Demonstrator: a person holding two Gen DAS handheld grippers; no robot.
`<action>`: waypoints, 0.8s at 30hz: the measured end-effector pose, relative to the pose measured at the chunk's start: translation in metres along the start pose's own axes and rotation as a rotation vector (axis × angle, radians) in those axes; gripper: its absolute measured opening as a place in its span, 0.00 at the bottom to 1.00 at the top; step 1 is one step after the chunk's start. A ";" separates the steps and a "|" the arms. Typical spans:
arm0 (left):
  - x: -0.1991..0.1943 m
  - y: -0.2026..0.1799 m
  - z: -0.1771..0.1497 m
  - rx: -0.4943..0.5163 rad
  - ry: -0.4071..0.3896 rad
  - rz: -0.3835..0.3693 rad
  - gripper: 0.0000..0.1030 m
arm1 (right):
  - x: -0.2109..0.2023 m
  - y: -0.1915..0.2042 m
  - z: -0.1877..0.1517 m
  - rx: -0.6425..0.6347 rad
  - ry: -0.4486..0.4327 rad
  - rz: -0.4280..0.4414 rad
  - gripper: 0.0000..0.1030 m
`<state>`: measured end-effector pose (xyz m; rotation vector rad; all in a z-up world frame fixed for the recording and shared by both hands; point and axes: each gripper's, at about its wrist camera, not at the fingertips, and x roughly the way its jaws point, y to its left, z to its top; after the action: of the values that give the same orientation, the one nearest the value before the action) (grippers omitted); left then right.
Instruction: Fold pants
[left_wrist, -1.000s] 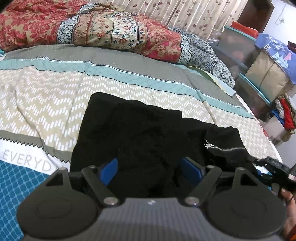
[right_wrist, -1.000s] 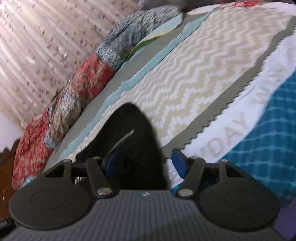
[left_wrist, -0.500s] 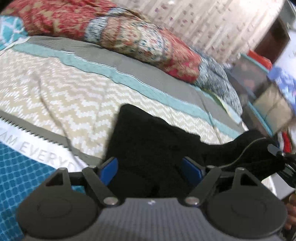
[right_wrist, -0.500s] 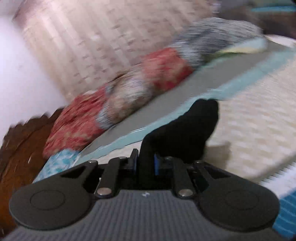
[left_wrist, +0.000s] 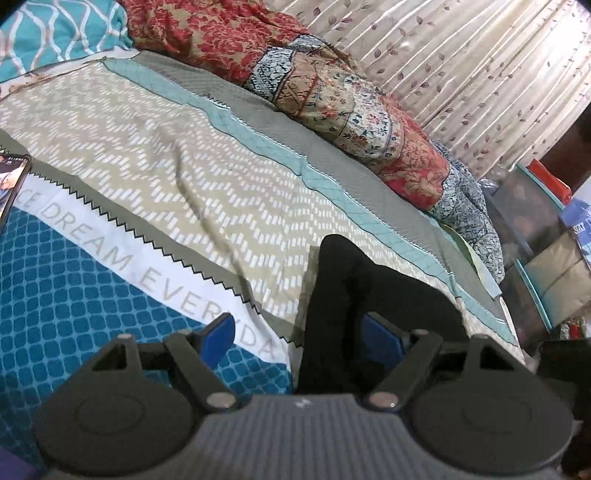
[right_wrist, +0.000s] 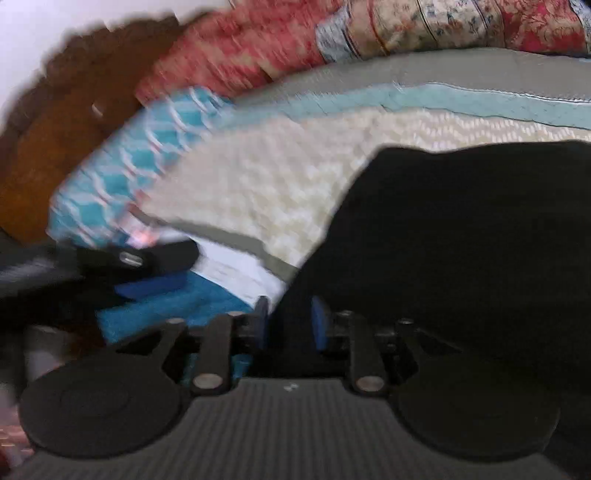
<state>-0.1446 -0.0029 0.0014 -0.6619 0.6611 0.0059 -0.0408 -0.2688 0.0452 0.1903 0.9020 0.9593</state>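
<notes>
The black pants (left_wrist: 369, 291) lie in a narrow bundle on the patterned bedspread (left_wrist: 166, 177). My left gripper (left_wrist: 300, 335) hangs low over their near left edge, open wide. Cloth lies under its right finger only; the left finger is over bare bedspread. In the blurred right wrist view the pants (right_wrist: 461, 229) fill the right half. My right gripper (right_wrist: 290, 320) is at their left edge, its jaws opening, with a fold of black cloth between the pads. One of the left gripper's blue fingers (right_wrist: 151, 286) shows at the left.
A rolled floral quilt (left_wrist: 332, 85) lies along the far side of the bed, with curtains behind it. A phone (left_wrist: 11, 184) rests at the left edge. A teal pillow (right_wrist: 129, 158) and wooden headboard (right_wrist: 55, 147) are at the head. Storage boxes (left_wrist: 535, 229) stand to the right.
The right gripper shut on a black pant end, swept it across the bed, and its pads have now parted. The left gripper slid left and rolled, staying open.
</notes>
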 end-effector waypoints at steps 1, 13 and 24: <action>0.002 -0.002 0.001 0.007 0.005 -0.009 0.76 | -0.016 -0.002 0.001 0.008 -0.036 0.009 0.49; 0.081 -0.073 0.019 0.227 0.103 -0.097 0.83 | -0.125 -0.080 0.004 0.212 -0.285 -0.270 0.50; 0.111 -0.093 0.023 0.271 0.168 -0.188 0.10 | -0.095 -0.054 -0.036 0.079 -0.211 -0.382 0.51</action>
<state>-0.0241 -0.0860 0.0045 -0.4634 0.7427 -0.3110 -0.0579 -0.3825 0.0500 0.1750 0.7471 0.5382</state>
